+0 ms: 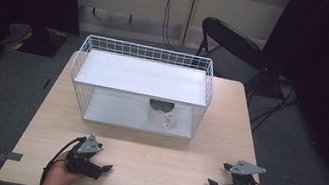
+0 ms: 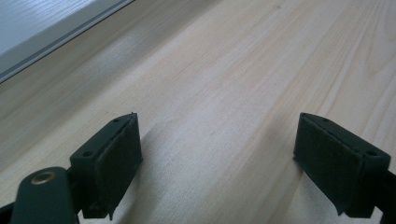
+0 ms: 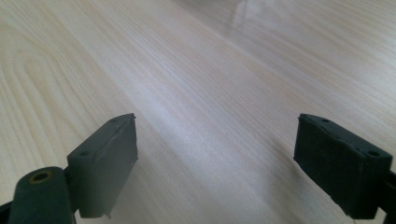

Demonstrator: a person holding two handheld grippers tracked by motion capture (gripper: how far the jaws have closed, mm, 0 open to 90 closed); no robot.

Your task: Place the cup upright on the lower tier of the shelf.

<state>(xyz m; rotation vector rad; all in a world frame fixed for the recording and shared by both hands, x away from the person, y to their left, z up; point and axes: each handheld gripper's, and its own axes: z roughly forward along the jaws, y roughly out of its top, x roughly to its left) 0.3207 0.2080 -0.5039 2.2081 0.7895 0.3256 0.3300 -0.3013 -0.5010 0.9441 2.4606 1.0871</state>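
Observation:
A white wire rack (image 1: 141, 83) with two shelves stands on the far half of the light wooden table (image 1: 150, 163). On its lower shelf sits a white mug (image 1: 161, 114), its mouth turned toward me. My left gripper (image 1: 103, 158) rests near the front left edge, jaws pointing right and open, nothing between them. My right gripper (image 1: 218, 175) rests near the front right edge, jaws pointing left, open and empty. In the left gripper view the left gripper (image 2: 217, 154) hovers over bare wood, with the rack's white base (image 2: 42, 28) at top left. The right gripper (image 3: 217, 154) also faces bare wood.
A black folding chair (image 1: 231, 43) stands behind the table's far right corner. A cable (image 1: 167, 17) hangs from a wall socket. Dark curtains flank both sides. The strip of table between the rack and the grippers is bare wood.

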